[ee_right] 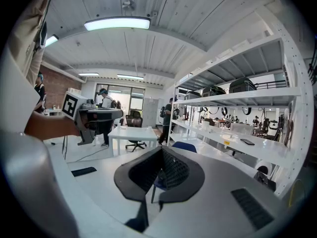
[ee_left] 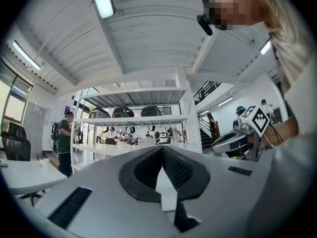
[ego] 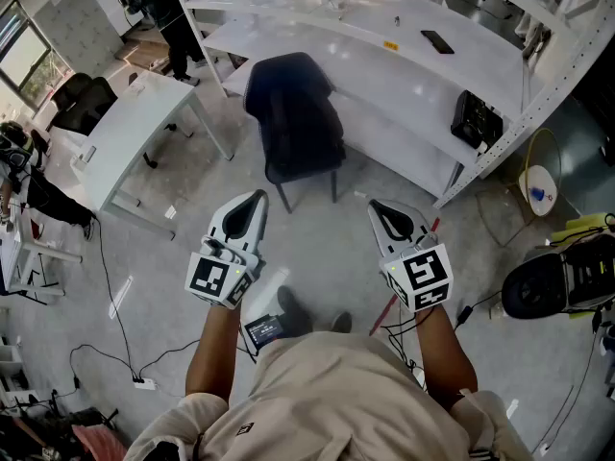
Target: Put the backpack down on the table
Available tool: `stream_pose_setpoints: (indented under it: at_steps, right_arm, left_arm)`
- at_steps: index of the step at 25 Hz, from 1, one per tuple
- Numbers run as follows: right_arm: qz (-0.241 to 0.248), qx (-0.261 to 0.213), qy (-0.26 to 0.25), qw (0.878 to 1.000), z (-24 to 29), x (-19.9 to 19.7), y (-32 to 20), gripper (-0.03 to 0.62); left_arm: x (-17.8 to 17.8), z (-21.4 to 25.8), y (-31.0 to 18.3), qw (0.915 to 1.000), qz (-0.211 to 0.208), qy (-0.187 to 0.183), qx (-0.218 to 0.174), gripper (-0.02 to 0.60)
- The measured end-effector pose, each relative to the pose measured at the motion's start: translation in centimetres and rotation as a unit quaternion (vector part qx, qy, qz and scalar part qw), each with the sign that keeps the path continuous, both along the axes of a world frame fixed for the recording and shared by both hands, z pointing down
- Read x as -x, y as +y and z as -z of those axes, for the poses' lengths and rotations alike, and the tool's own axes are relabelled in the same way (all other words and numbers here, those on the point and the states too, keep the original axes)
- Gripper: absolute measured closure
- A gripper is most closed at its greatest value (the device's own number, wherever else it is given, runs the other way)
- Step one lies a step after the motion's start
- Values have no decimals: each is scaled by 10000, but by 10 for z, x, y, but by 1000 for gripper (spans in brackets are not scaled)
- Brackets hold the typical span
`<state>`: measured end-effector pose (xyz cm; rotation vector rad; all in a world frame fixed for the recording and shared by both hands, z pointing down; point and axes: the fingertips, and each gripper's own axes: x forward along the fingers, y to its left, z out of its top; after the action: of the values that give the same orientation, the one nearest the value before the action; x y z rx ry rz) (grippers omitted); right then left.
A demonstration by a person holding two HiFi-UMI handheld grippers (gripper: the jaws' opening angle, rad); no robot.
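Observation:
Both grippers are held out in front of me above the grey floor, empty. My left gripper (ego: 252,200) (ee_left: 162,150) is shut, its jaws closed tip to tip with nothing between them. My right gripper (ego: 380,207) (ee_right: 161,150) is shut too and tilts slightly down. Ahead of both stands a dark blue chair (ego: 293,113) (ee_right: 184,147) with a dark bulky shape on it; I cannot tell whether that is the backpack. Behind it runs a long white shelf table (ego: 384,75). A black bag (ego: 478,120) sits at its lower right end.
A white desk (ego: 125,133) stands at the left with a person (ego: 163,8) beyond it. A black machine (ego: 562,277) and cables lie on the floor at the right. A phone (ego: 437,41) rests on the upper shelf. Several bags (ee_right: 242,86) line the top shelf.

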<state>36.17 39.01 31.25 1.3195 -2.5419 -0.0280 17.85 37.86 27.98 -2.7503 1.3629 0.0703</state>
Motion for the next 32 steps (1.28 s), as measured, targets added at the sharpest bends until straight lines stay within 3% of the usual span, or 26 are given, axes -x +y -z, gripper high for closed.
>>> stream_pose_setpoints:
  at_steps: [20, 32]
  right_arm:
    - [-179, 11, -131, 9998, -1, 17, -36, 569]
    - [-484, -48, -287, 9984, 5, 84, -126, 568]
  left_arm:
    - [22, -7, -33, 9999, -64, 11, 110, 568]
    - [90, -11, -119, 9990, -386, 108, 197, 568]
